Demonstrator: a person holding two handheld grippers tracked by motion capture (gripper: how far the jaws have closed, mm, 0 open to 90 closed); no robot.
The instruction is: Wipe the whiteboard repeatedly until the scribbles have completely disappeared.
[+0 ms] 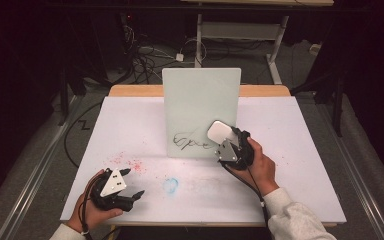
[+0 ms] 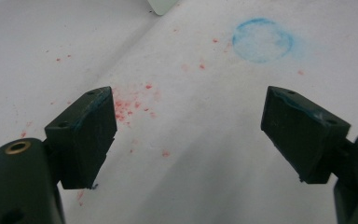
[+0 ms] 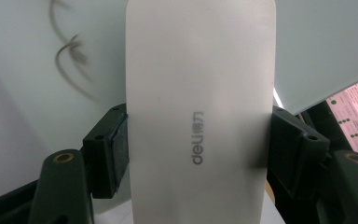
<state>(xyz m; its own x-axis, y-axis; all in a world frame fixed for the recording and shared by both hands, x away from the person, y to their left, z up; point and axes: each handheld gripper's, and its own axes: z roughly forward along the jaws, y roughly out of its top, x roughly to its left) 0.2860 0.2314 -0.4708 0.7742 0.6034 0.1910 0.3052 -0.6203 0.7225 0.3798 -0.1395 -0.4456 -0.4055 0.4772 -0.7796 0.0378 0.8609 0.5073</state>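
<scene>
The right gripper (image 1: 228,143) clamps a white eraser (image 1: 218,132) between its jaws at the centre right of the high view, pressed to the lower right of the upright whiteboard (image 1: 200,100) beside a black scribble (image 1: 187,142) (partly smeared). The left gripper (image 1: 128,186), lower left, is spread wide and empty above the table (image 1: 290,165).

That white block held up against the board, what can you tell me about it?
The eraser is a flat, oblong white block with rounded corners, smooth and matte like plastic, with a small grey "deli" mark printed along it. The right tool grips it by its two long edges, its jaws shut on it. In the high view it sits at the lower right of the upright board, beside the black scribble. Whether it touches the board cannot be told.
</scene>
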